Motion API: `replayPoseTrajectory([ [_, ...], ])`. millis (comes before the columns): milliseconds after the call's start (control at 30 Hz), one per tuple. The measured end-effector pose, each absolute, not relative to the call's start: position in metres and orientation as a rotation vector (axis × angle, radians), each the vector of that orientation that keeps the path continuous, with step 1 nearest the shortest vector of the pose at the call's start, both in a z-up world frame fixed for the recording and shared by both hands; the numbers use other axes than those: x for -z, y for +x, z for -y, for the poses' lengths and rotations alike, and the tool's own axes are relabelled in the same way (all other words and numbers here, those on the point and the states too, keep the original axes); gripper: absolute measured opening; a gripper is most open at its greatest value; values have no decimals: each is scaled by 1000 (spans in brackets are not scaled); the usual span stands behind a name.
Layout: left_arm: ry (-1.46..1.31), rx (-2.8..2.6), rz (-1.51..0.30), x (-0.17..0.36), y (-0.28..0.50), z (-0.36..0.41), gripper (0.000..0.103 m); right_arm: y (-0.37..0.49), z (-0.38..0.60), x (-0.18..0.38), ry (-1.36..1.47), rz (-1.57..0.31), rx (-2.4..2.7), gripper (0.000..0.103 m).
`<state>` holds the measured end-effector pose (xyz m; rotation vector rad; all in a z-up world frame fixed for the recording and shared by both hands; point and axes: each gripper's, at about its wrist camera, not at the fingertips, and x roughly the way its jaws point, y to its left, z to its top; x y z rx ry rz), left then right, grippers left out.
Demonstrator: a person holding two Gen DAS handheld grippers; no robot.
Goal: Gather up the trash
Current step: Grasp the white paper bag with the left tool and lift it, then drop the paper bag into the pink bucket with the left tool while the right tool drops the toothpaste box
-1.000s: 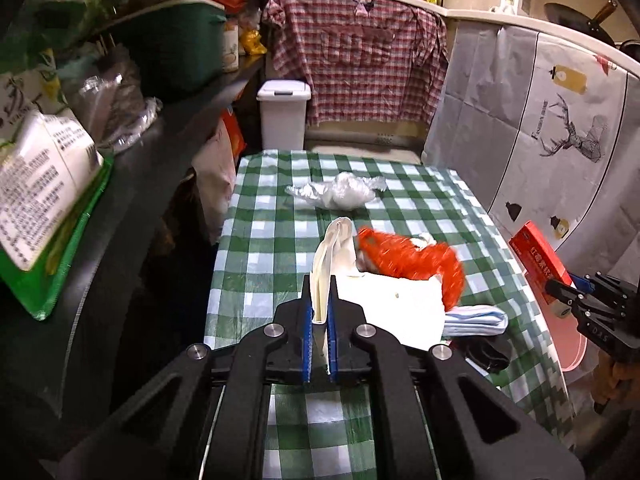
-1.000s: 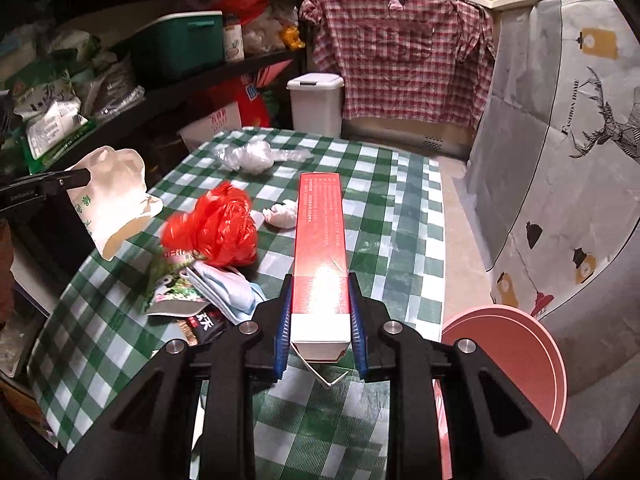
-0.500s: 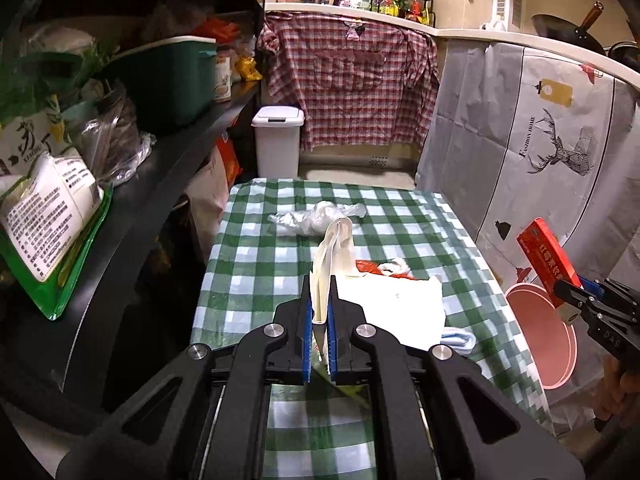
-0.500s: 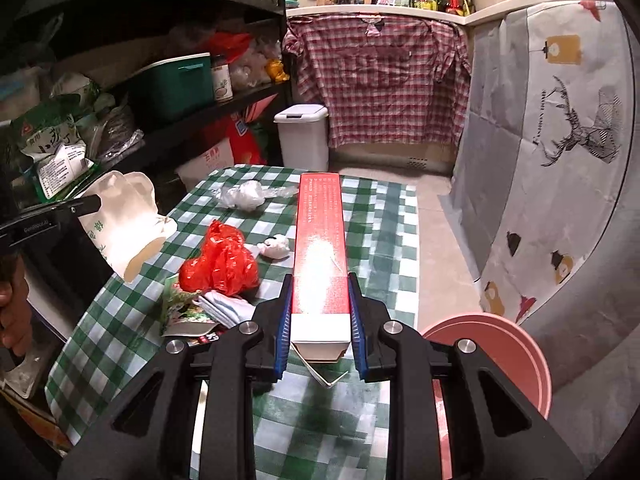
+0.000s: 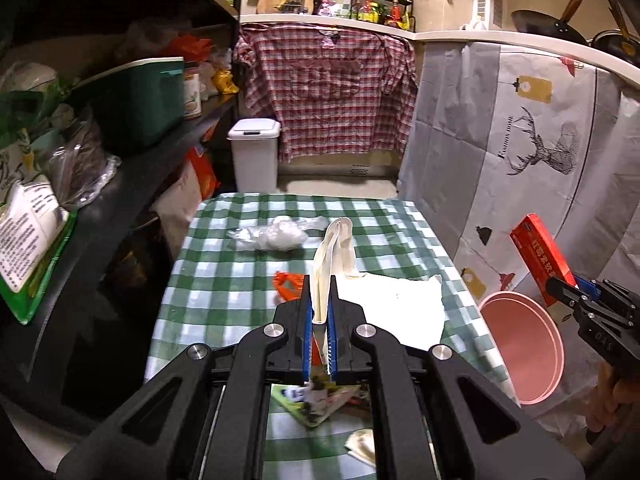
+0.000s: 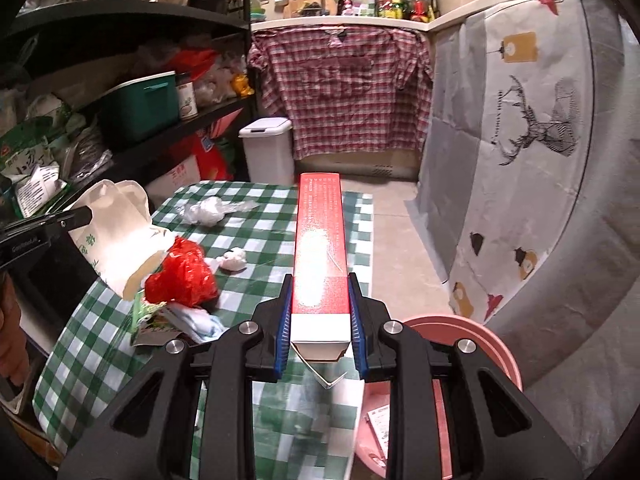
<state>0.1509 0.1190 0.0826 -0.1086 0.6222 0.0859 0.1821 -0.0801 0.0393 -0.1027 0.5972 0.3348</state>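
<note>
Above the near end of the table (image 5: 208,280) with its green and white checked cloth, the left gripper (image 5: 319,312) has its jaws squeezed tight on the handle of a white paper bag (image 5: 394,308). The bag hangs up in the air over the table and does not lie on it. Next to the table's near right corner, the right gripper (image 6: 320,312) has its jaws clamped on the sides of a long red box (image 6: 320,240). The box points straight ahead, and its near end is open with a white flap hanging down. Below that gripper, just beside the table on the floor, stands a pink bucket (image 6: 492,344). A bit of paper lies inside it.

On the table, near its left edge, a crumpled red plastic bag (image 6: 182,276) sits on top of a flat green wrapper (image 6: 154,322) and something pale blue (image 6: 200,322). A small white paper ball (image 6: 235,259) lies just past the red bag. Farther along the table is a clear plastic bag (image 6: 208,210), scrunched up, near the far end.

Past the far end of the table, a white bin (image 6: 266,150) with a lid stands on the floor. Behind it hangs a red checked shirt (image 6: 340,88). To the left of the table are dark shelves (image 5: 120,184) full of bags and a green box (image 6: 140,108).
</note>
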Motion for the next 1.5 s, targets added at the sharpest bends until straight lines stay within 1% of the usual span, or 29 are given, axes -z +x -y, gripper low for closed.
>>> replayPoseTrajectory([
  [967,-52,84,-652,-54,190,20,6,187,179,-42,3,-594,-130,26],
  [1500,-37,181,-683,-31,217,80,6,194,206,-32,5,-623,-76,26],
])
